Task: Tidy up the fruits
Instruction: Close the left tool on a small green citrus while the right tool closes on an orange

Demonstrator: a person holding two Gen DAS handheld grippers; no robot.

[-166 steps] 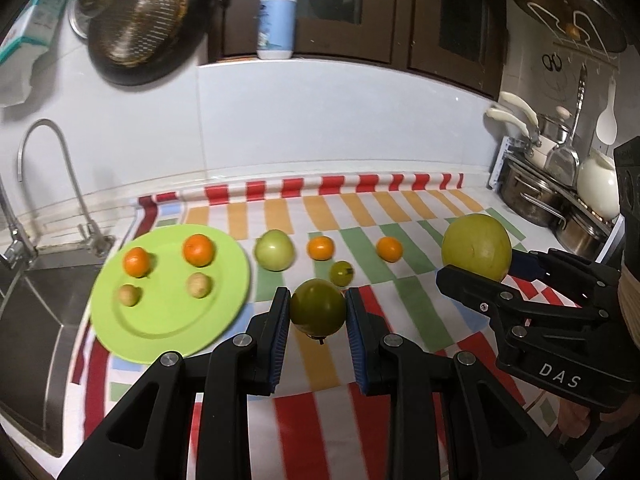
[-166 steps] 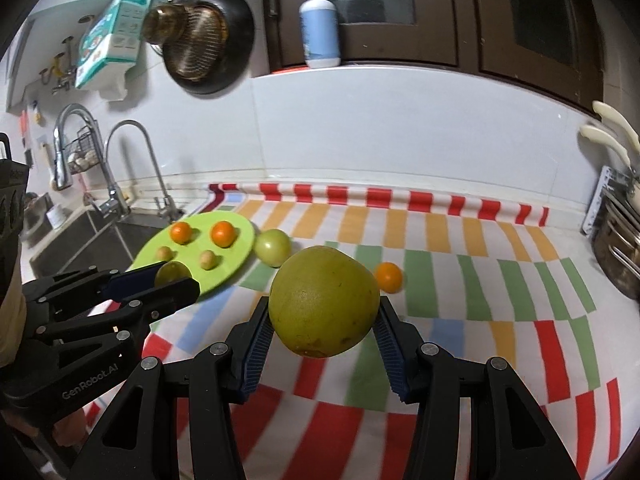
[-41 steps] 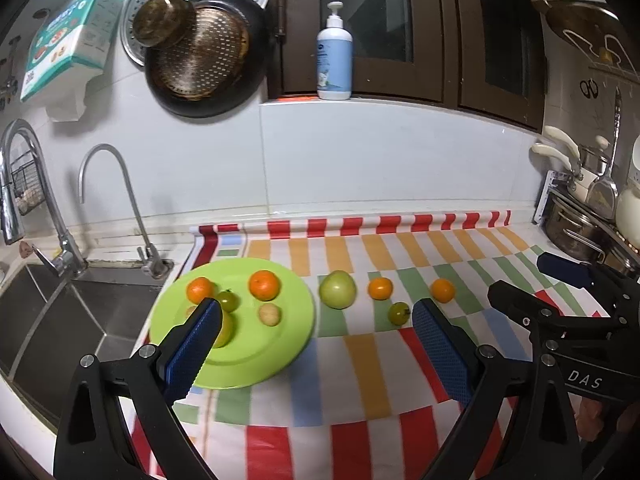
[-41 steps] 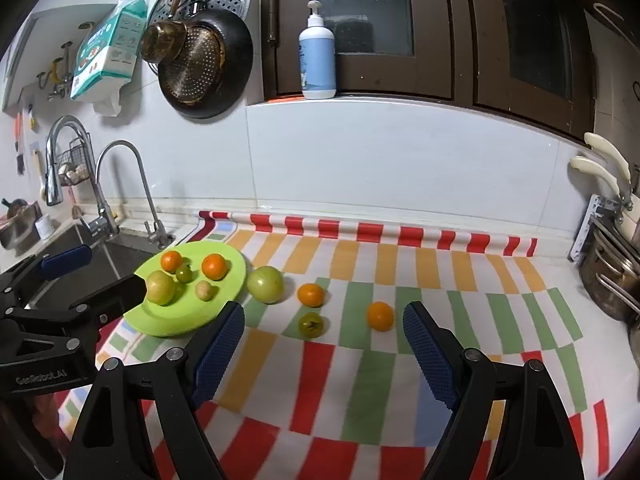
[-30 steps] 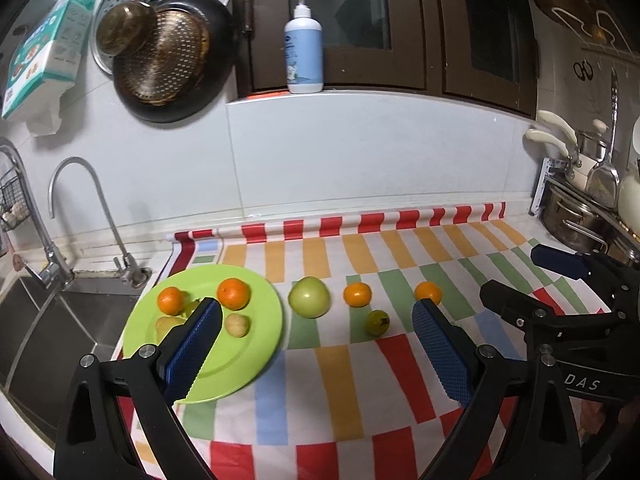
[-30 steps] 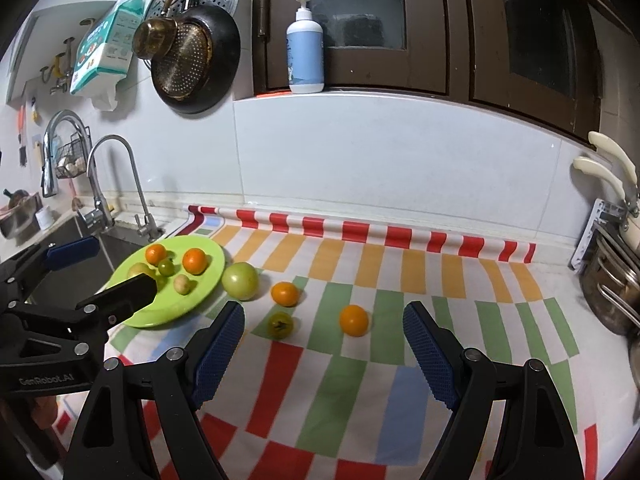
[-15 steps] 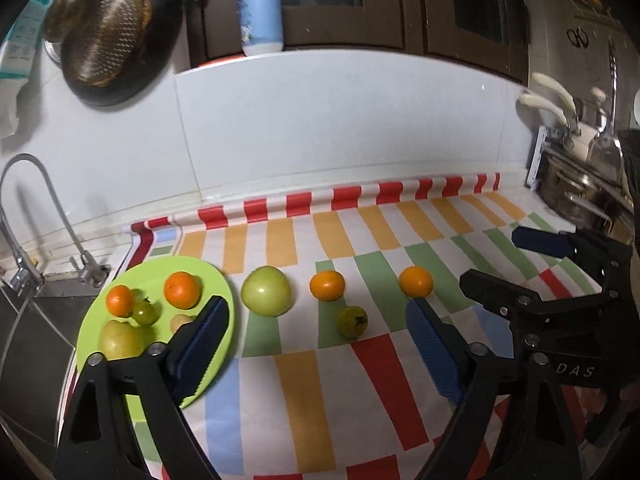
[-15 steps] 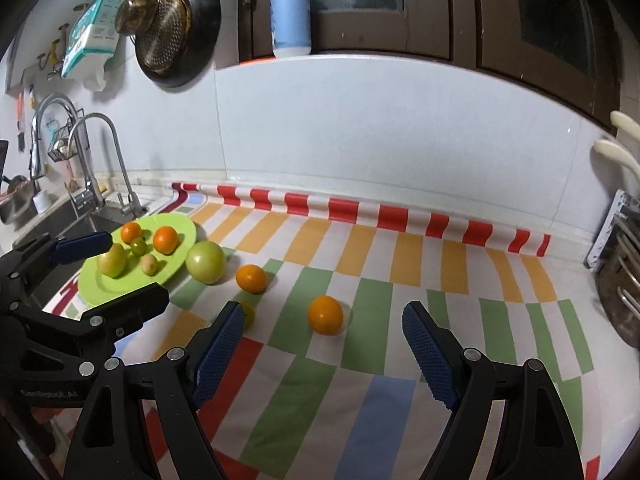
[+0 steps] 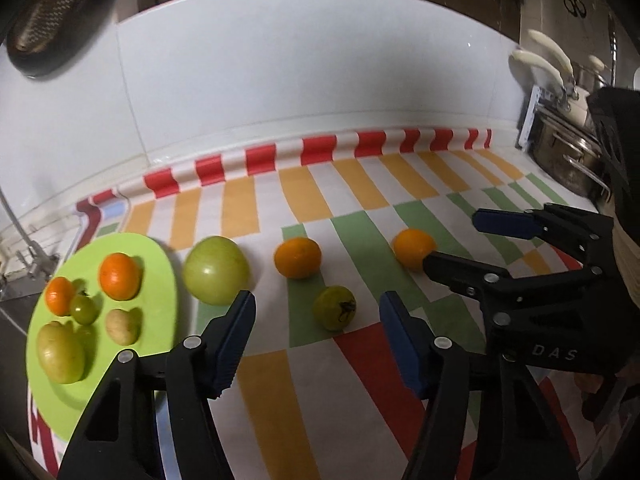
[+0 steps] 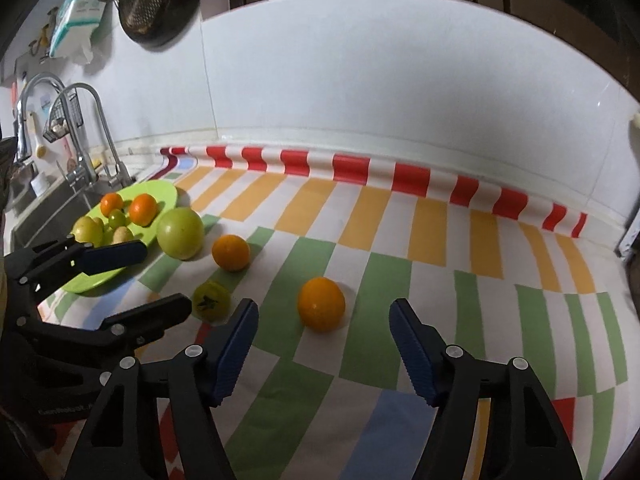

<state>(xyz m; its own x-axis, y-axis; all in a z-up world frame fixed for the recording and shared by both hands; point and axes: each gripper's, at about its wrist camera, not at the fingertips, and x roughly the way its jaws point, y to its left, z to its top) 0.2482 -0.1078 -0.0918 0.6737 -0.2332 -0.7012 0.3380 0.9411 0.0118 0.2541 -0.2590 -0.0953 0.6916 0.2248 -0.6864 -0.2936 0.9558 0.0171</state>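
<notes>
**Both tongs spread over the last loose fruit**

The bench [image 10: 460, 292], under its striped red, orange and green cloth, carries everything. At its sink end lies the green plate [image 9: 160, 280], which holds five small fruits: two little oranges, a tiny green one, a pale yellow one and a small tan one. Just beside the plate's rim, off it and on the cloth, sits the large green fruit [image 9: 216, 270], the biggest piece left out.

Next in size come two oranges on the cloth. The middle orange [image 9: 298, 257] lies a little past the green fruit; the far orange [image 10: 321, 303] lies well apart from the plate. Smallest of the loose four is the small green tomato [image 9: 334, 307], stem scar up, nearer the cameras than the middle orange.

The left tongs [image 9: 316, 340] are wide apart and hold nothing, and the small tomato sits just ahead of the gap. The right tongs [image 10: 322, 344] are likewise spread and unladen, with the far orange centred just beyond their tips.

By my reading, this is the reach before two pickups, with four fruits left to gather. Each tool would need to go forward and down until its blue pads flank its fruit at the widest part, then close gently, since round fruit may roll away on the cloth.
</notes>
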